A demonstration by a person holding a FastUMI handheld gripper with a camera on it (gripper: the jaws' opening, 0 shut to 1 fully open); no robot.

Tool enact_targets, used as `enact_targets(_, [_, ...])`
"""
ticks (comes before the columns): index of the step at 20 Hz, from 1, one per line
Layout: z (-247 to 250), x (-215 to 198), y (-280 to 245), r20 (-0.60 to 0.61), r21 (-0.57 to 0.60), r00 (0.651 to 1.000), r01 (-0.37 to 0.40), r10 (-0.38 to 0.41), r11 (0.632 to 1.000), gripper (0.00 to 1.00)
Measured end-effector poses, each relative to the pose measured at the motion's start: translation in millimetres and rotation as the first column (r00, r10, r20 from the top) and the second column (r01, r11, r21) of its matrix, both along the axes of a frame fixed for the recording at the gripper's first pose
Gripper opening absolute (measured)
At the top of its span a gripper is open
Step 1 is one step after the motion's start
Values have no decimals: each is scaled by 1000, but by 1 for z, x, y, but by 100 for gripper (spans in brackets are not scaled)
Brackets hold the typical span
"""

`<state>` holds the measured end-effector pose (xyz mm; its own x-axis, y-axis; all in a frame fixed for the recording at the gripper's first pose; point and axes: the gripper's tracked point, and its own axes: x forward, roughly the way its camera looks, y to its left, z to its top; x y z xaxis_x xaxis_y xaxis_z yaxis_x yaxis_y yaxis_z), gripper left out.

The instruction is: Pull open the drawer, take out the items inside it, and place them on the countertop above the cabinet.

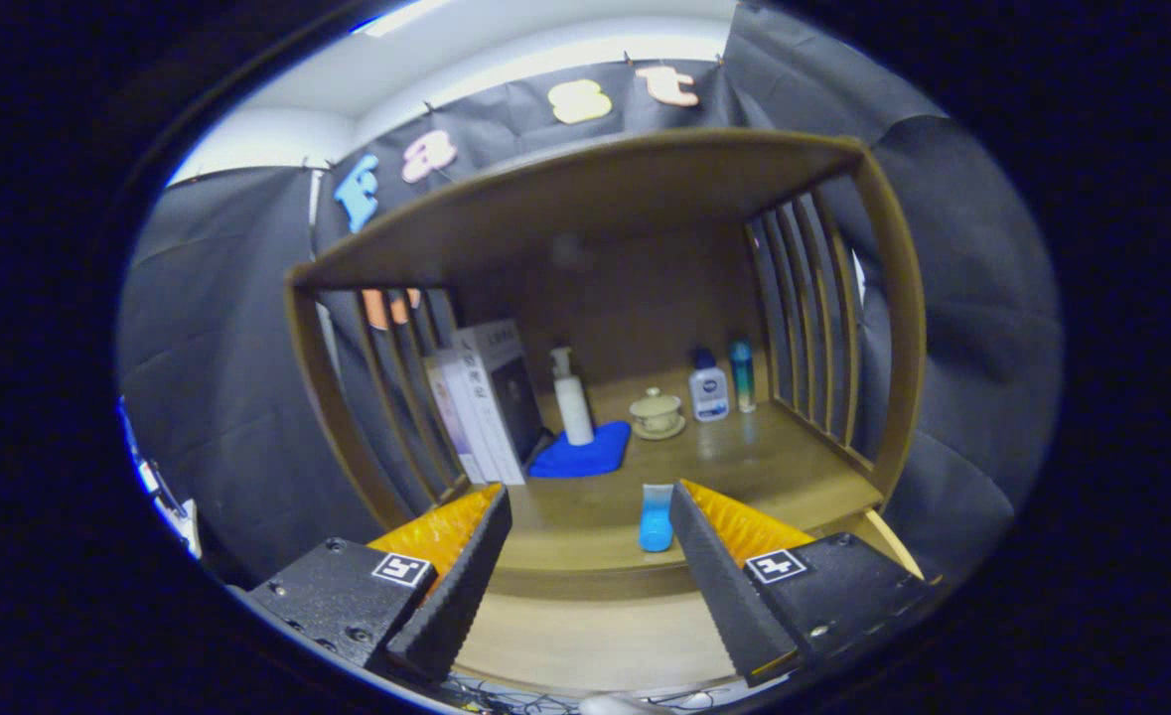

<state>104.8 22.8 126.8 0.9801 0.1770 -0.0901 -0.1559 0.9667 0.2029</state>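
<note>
Small blue bottle (pixel 657 518) at lower centre of frame, just inside the right finger's tip: translucent, pale top, deeper blue base. Stands upright, long axis vertical, on the bench (pixel 585 541) near its front edge. Gripper (pixel 590 511) fingers wide apart, clamped on nothing. Further back, mid-frame: books (pixel 481 402), white pump bottle (pixel 572 397) on blue cloth (pixel 585 452), lidded cup (pixel 656 410).

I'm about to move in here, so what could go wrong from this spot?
1. The small blue tube stands upright near the countertop edge, beside one finger of the open hand-held gripper; a sideways brush could likely topple it.
2. The white pump bottle and lidded cup stand farther back; items placed deep might bump them.
</note>
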Motion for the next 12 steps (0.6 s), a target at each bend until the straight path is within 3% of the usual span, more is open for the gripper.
enact_targets(5, [-40, -59, -2, 98, -37, 995, 13, -10, 999, 100])
enact_targets(12, [-113, -112, -29, 135, -132, 984, 132, -114, 982, 100])
